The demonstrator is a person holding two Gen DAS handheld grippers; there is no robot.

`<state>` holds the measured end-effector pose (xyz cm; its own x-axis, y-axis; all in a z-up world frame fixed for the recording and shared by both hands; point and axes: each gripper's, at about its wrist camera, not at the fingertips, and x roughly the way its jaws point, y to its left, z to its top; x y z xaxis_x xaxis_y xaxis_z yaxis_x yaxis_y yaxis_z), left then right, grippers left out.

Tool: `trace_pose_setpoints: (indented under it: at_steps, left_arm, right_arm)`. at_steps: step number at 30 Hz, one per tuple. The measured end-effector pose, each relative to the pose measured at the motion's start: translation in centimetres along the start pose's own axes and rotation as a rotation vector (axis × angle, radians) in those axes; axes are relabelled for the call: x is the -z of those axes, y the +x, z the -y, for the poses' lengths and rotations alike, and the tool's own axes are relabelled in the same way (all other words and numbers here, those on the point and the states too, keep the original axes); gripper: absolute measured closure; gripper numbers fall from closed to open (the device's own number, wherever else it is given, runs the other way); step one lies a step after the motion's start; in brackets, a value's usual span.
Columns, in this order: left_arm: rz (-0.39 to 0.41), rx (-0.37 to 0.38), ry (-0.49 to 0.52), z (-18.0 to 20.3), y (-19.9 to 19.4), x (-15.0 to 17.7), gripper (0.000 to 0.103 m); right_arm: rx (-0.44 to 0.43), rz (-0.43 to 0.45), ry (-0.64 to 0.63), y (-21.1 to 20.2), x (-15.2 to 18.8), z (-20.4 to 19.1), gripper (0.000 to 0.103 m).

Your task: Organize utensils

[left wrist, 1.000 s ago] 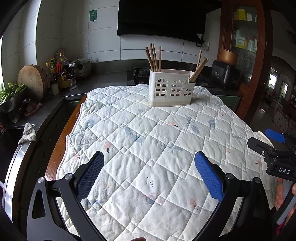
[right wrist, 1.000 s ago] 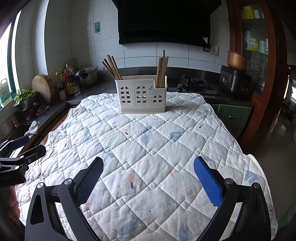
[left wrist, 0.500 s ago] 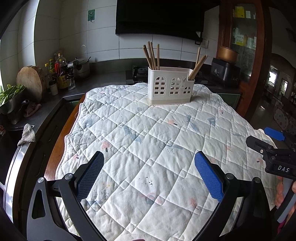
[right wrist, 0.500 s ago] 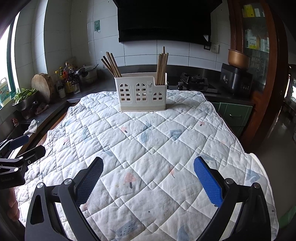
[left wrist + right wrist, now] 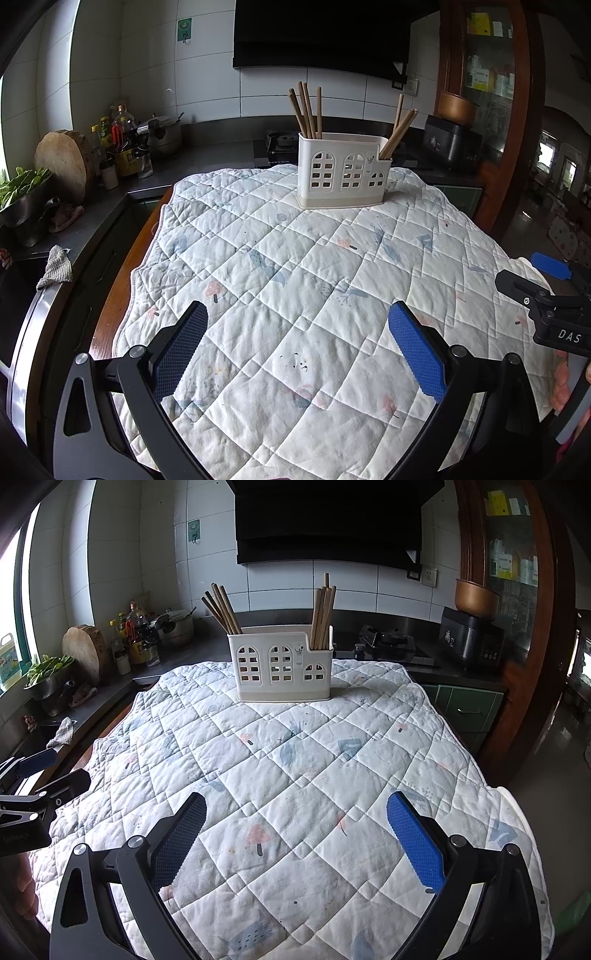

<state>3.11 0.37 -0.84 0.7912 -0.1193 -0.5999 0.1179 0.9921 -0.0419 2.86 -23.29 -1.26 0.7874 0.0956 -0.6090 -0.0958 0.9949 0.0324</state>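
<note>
Chopsticks (image 5: 221, 609) are standing in two bunches at either end of the white holder (image 5: 280, 666), which is sitting at the far side of the quilted cloth (image 5: 295, 775) covering the counter. We are holding the left tool (image 5: 295, 350) and the right tool (image 5: 295, 830) low at the near edge, both spread apart and gripping nothing. We judge the sorting nearly finished; any next move is calling for a long reach forward.
</note>
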Motion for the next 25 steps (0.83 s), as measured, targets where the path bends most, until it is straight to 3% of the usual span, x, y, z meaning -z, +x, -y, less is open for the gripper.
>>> trace_pose_setpoints:
  at_steps: [25]
  left_arm:
    - [0.007, 0.001, 0.007, 0.19, 0.17, 0.00, 0.006]
  right_arm:
    - [0.007, -0.011, -0.006, 0.31, 0.03, -0.02, 0.008]
